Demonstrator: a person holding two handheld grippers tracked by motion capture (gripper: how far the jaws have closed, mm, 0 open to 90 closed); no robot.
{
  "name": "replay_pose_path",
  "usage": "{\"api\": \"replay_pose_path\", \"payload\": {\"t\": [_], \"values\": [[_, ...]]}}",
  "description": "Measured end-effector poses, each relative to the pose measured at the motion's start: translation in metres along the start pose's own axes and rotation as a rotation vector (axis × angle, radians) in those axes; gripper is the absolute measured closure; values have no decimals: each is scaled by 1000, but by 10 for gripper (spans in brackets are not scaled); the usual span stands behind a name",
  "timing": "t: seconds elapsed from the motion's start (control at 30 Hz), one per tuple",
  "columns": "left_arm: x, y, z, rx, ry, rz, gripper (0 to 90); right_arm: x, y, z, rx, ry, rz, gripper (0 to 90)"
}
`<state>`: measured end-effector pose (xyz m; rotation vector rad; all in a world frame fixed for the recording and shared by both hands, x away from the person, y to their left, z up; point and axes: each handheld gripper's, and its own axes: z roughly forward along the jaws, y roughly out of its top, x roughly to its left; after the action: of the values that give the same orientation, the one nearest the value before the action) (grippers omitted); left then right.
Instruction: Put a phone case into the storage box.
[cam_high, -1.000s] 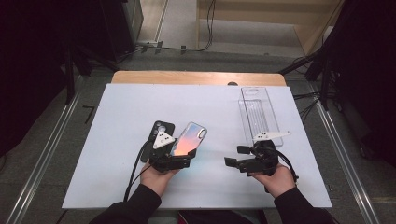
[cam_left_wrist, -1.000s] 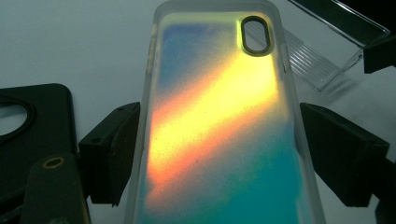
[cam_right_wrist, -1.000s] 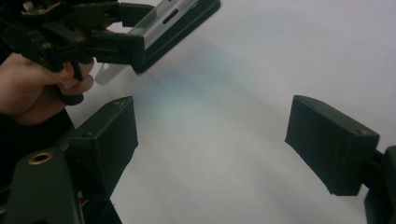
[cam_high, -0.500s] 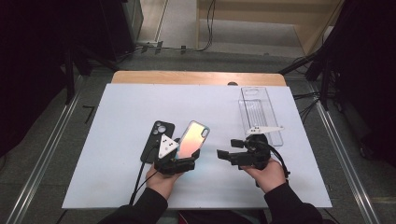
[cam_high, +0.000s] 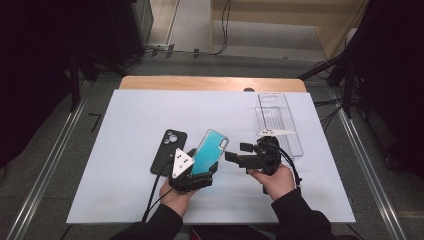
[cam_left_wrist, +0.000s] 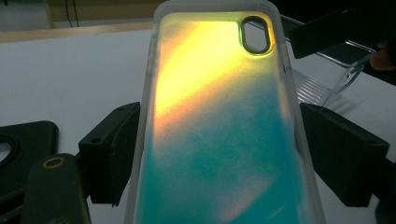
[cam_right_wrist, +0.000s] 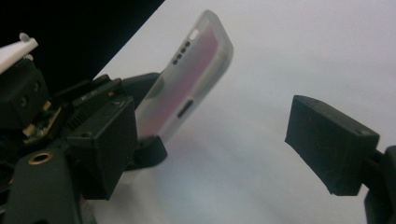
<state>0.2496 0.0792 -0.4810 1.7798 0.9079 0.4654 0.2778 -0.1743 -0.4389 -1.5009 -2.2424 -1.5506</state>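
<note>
Case (cam_high: 210, 151), iridescent teal-to-yellow, clamped by its long edges in left gripper (cam_high: 192, 172), lifted off sheet (cam_high: 125, 120) and tilted up, camera cutout at far end. Jaws pressed on both sides of case in left gripper view (cam_left_wrist: 219, 135); grip looks firm. Seen from right gripper view, case (cam_right_wrist: 187, 79) raised at a slant, lower end in the left jaws.

Right gripper (cam_high: 236, 154) just right of case, level, jaws apart, nothing between them, aimed at case's right edge, not touching.

Black phone (cam_high: 169, 150) flat on sheet, just left of case, camera side up, untouched. Clear tray (cam_high: 278, 122) well right of case, toward far edge.

Judged: pickup done. Left to do, likely: second grip on case, then fitting onto phone. Fitting not yet begun.
</note>
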Motion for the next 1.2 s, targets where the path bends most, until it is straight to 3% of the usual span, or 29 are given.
{"api": "replay_pose_path", "payload": {"t": [0.33,0.37,0.53,0.67,0.77,0.87,0.93,0.97,1.1,1.2], "values": [[-7,-1,-2,-25,40,6,172,2,11,11,-2,33,57,164],[-7,-1,-3,-24,28,-2,172,2,12,14,5,45,62,200],[-9,-1,-2,-11,29,-5,172,2,14,21,5,54,67,200],[-9,-1,-3,-10,20,-19,172,-2,16,25,2,67,114,220],[-10,-1,-3,-1,14,-30,172,-4,18,28,20,66,145,272],[-12,0,-3,13,3,-66,172,-6,20,30,38,58,193,424],[-12,0,-3,19,0,-80,172,-7,21,31,40,55,204,454],[-12,0,-3,19,-8,-98,172,-8,23,31,56,53,230,558],[-13,0,-4,15,-13,-92,172,-7,26,28,53,49,239,726],[-14,1,-4,2,-16,-85,172,-6,27,26,49,55,249,737]]}}
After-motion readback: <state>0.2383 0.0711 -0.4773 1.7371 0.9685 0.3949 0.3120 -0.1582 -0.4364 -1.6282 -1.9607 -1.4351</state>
